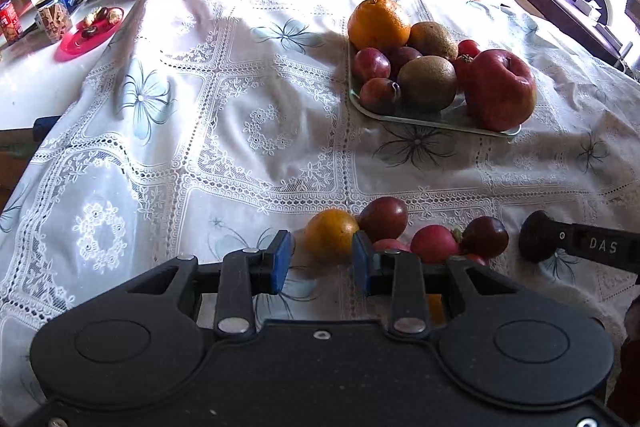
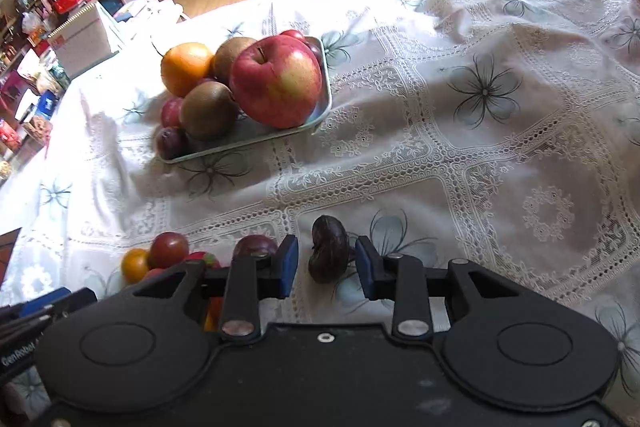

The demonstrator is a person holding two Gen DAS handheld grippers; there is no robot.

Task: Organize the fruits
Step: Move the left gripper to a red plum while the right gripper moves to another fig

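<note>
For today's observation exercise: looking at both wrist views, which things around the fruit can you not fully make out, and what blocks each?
- Left wrist view: the loose fruit pile is partly hidden behind the left gripper; its count is unclear.
- Left wrist view: small fruits at the back of the tray are hidden by the apple and kiwis.
- Right wrist view: the dark fruit is too shadowed to identify.

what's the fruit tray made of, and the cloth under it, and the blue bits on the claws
The tray looks like clear, glossy glass or perhaps plastic: its rim is greenish and the cloth shows through it. The tablecloth seems to be thin white lace fabric, with openwork holes, printed flowers and soft wrinkles. The blue pads on the left claw look like matte rubber or foam; which one is unclear.
</note>
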